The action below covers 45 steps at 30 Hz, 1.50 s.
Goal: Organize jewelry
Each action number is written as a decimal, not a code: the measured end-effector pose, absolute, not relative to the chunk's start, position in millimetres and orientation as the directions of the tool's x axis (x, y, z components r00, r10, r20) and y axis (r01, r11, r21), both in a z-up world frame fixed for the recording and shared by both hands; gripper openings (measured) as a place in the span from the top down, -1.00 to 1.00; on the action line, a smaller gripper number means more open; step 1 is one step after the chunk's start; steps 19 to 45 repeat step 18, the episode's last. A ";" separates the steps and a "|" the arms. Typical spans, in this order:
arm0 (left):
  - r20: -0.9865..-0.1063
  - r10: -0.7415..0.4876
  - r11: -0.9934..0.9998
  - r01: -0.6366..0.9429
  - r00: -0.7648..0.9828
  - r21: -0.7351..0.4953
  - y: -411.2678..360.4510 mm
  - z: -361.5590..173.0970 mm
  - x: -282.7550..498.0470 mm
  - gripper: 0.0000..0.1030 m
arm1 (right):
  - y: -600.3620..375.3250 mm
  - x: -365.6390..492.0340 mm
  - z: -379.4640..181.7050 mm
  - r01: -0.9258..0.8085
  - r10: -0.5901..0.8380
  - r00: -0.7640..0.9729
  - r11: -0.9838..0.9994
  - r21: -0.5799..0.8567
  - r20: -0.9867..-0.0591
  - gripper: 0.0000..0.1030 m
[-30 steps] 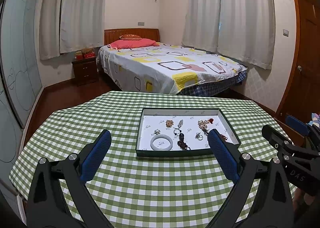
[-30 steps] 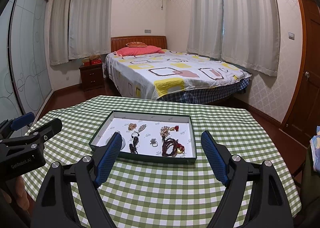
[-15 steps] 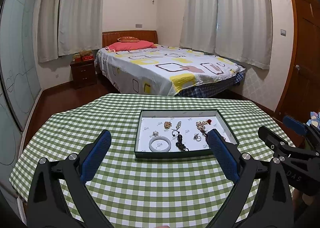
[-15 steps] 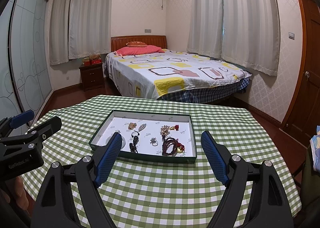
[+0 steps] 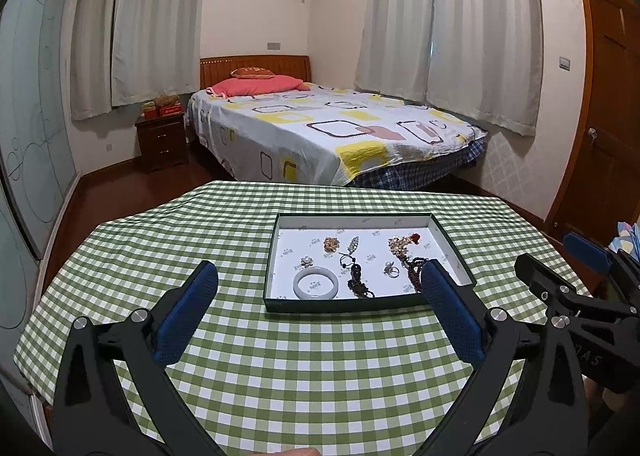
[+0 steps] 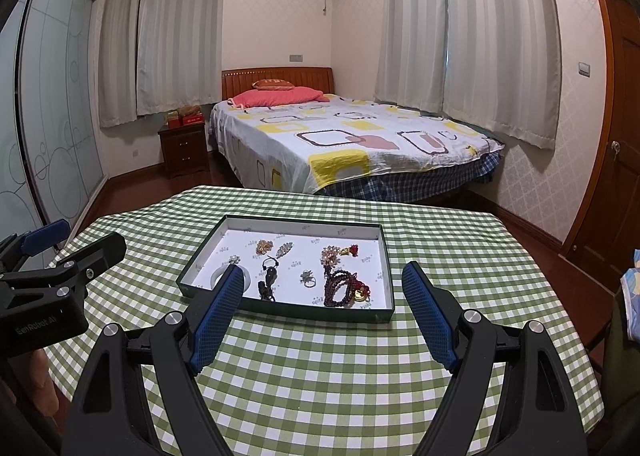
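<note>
A dark green tray (image 5: 280, 306) with a white floor sits on the green checked table (image 5: 280, 376). It holds a white jade bangle (image 5: 315, 283), a dark bead string (image 5: 356, 280), brooches (image 5: 331, 244), a ring (image 5: 391, 270) and a red bead bracelet (image 6: 340, 288). My left gripper (image 5: 318, 288) is open and empty, near side of the tray. My right gripper (image 6: 322, 284) is open and empty, also short of the tray (image 6: 280, 308). The bangle (image 6: 218, 276) is partly hidden behind my right gripper's left finger.
The right gripper shows at the right edge of the left wrist view (image 5: 568, 296), the left gripper at the left edge of the right wrist view (image 6: 52, 280). Beyond the table stand a bed (image 5: 320, 135), a nightstand (image 5: 162, 139) and a door (image 5: 608, 115).
The left gripper has pulled back and tilted up slightly, so the tray sits a little higher and smaller in its view. The right gripper has hardly moved. Both stay open.
</note>
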<state>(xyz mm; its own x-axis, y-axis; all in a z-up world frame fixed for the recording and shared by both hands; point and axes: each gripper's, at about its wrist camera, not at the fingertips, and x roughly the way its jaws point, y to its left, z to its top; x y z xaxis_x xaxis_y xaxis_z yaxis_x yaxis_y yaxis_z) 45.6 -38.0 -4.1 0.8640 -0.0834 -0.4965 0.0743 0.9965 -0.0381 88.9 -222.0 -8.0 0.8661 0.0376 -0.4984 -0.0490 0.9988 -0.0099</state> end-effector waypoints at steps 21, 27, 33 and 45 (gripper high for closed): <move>-0.516 -0.039 0.999 0.044 0.856 -0.002 -37.1 -15.9 59.6 -0.92 | -232.1 94.6 -20.6 -0.037 0.038 0.852 0.999 0.012 -0.522 -0.52; -0.516 -0.039 0.999 0.044 0.856 -0.002 -37.1 -15.9 59.6 -0.92 | -232.1 94.6 -20.6 -0.037 0.038 0.852 0.999 0.012 -0.522 -0.52; -0.516 -0.039 0.999 0.044 0.856 -0.002 -37.1 -15.9 59.6 -0.92 | -232.1 94.6 -20.6 -0.037 0.038 0.852 0.999 0.012 -0.522 -0.52; -0.516 -0.039 0.999 0.044 0.856 -0.002 -37.1 -15.9 59.6 -0.92 | -232.1 94.6 -20.6 -0.037 0.038 0.852 0.999 0.012 -0.522 -0.52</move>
